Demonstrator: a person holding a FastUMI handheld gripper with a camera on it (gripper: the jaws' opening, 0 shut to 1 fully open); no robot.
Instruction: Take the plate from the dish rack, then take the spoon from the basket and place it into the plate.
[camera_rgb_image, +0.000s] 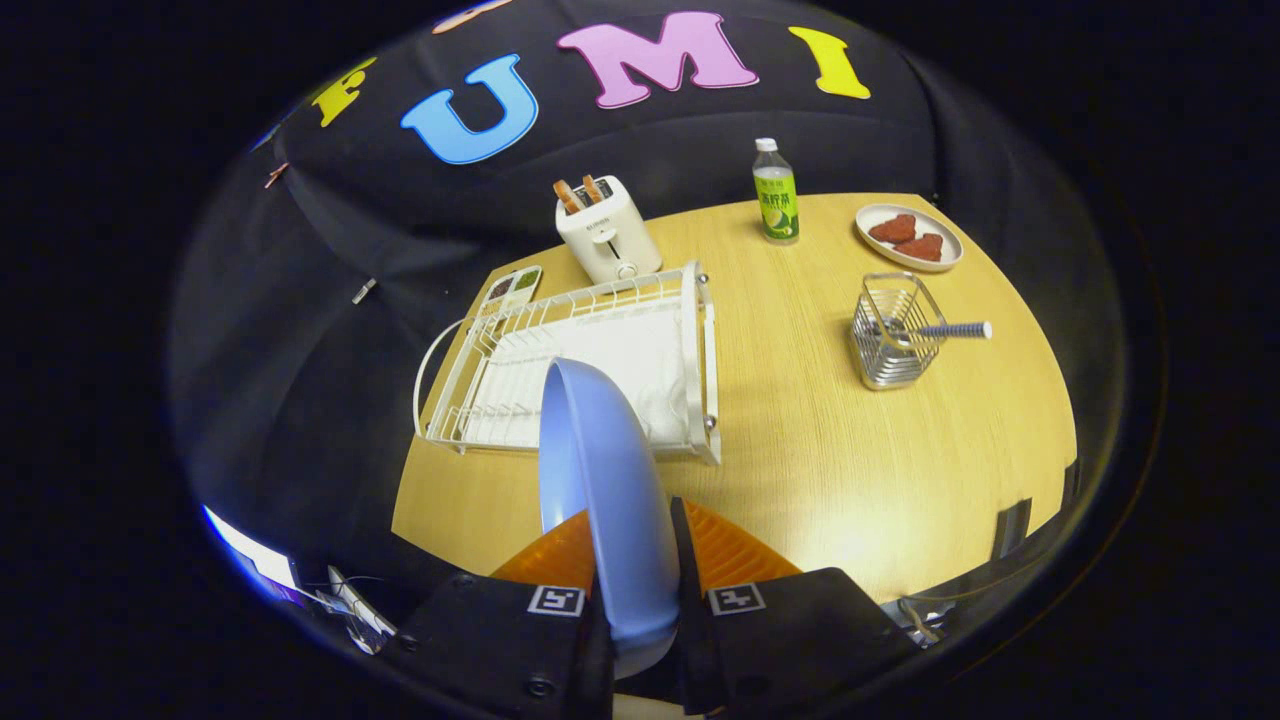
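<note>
Plate, pale blue, stands on edge between my tongs, which are closed tight on its rim, one finger pressing each face. Held upright like this it appears clear of the white dish rack, which sits just beyond on the desk with no other dishes in its slots. I judge the first step done: the plate is out and needs a flat spot on the bare wood, most sensibly the open stretch between rack and wire basket.

That basket stands well apart to one side, the spoon leaning out of it with its handle jutting over the rim, which should give me something to pinch from the side. Farther back, a toaster holding two slices stands behind the rack, a green-labelled bottle is upright near the desk's far edge, and a small dish carries two reddish pieces. I would set the plate down short of these, since an edgewise hold can let it swing or slip as I tilt it flat.
</note>
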